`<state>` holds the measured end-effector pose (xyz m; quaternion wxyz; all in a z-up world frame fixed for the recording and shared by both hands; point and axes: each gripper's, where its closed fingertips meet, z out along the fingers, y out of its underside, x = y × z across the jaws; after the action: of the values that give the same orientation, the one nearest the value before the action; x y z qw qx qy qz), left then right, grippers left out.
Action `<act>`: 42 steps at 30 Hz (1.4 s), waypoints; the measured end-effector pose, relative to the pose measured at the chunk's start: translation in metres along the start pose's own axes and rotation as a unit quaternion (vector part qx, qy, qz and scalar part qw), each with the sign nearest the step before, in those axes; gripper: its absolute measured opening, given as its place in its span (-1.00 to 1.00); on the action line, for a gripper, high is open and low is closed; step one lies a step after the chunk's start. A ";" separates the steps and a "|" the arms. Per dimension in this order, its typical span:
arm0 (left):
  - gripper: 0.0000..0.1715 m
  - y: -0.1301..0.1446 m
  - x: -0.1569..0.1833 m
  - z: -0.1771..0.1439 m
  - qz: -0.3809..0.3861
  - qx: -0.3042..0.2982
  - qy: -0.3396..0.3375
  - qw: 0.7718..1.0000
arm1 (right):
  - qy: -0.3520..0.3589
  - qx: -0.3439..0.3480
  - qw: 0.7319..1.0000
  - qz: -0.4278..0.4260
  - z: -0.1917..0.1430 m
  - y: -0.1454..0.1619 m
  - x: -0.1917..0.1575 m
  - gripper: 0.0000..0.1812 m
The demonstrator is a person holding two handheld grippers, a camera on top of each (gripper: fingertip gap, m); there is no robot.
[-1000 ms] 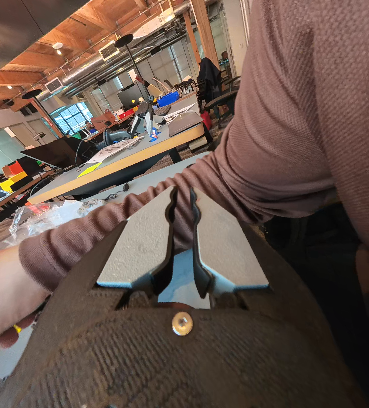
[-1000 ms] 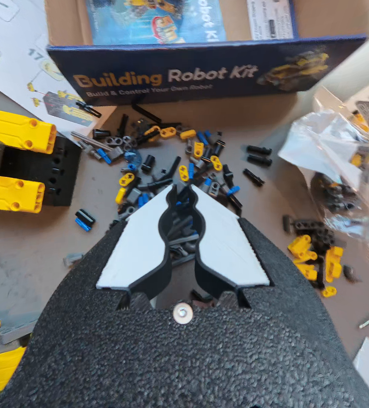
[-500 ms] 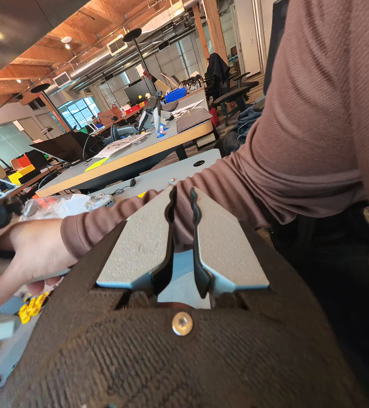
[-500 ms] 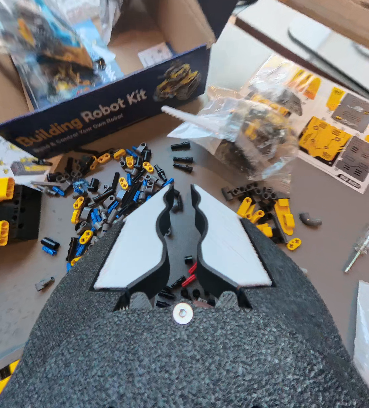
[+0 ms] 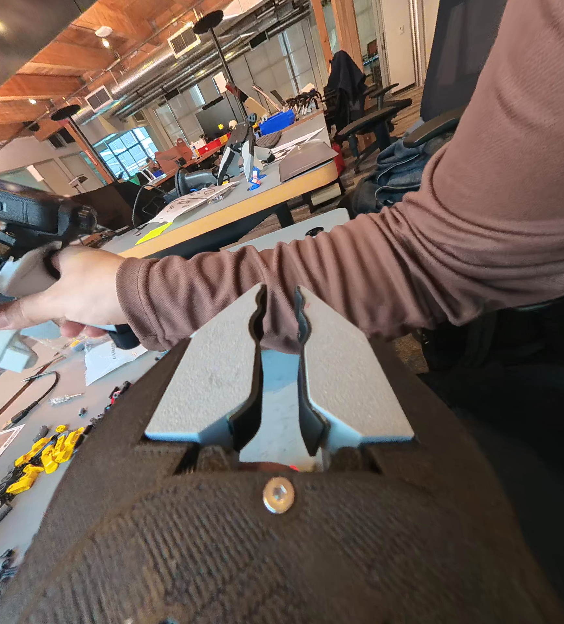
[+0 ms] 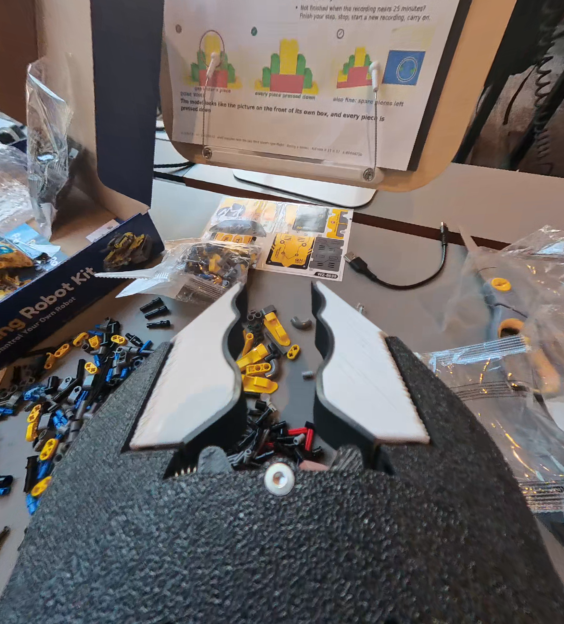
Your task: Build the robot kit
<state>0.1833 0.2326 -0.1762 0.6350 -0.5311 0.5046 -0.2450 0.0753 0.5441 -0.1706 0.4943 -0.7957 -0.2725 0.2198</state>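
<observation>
My right gripper [image 6: 277,293] is open and empty, hovering low over a grey table [image 6: 392,324]. Loose yellow pieces [image 6: 257,364] lie on the table between its fingers, and black and red pins [image 6: 274,439] lie nearer its base. A bigger pile of yellow, blue and black pieces [image 6: 71,378] lies to its left. My left gripper [image 5: 280,293] is shut on nothing, raised above the table and pointing at a person's brown sleeve [image 5: 341,270]. That person's hand [image 5: 71,293] holds the other gripper's handle at the left.
An open dark blue kit box [image 6: 37,304] stands at the left, with a clear bag of parts [image 6: 206,266] beside it. A sticker sheet [image 6: 290,243], a black USB cable [image 6: 402,283] and a stand holding a printed sheet [image 6: 290,84] are behind. Clear bags [image 6: 527,337] lie right. Spacing between my two grippers at the tips: around 30 centimeters.
My right gripper has swung from the pile by the box to the right, tilted up, and opened wider. In the left view, the hand holding the other gripper has come into sight.
</observation>
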 end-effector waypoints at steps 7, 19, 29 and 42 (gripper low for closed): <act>-0.83 0.003 -0.010 0.000 -0.002 -0.009 -0.020 1.000 | 0.012 0.039 0.999 0.004 -0.016 -0.018 0.007 -0.62; -0.72 -0.027 -0.203 -0.078 -0.097 -0.096 -0.299 0.944 | 0.012 0.086 0.996 0.004 -0.034 -0.034 0.016 -0.60; -0.17 0.066 -0.305 -0.089 -0.160 -0.351 -0.203 0.900 | 0.022 0.120 0.992 0.034 -0.043 -0.039 0.036 -0.60; -0.88 0.194 -0.310 -0.082 -0.055 -0.573 -0.171 0.800 | -0.009 0.153 0.987 0.049 -0.057 -0.051 0.028 -0.62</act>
<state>-0.0491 0.5220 -0.2312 0.2762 -0.8582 0.4063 0.1485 0.1210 0.5426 -0.1028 0.5960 -0.7212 -0.2009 0.2902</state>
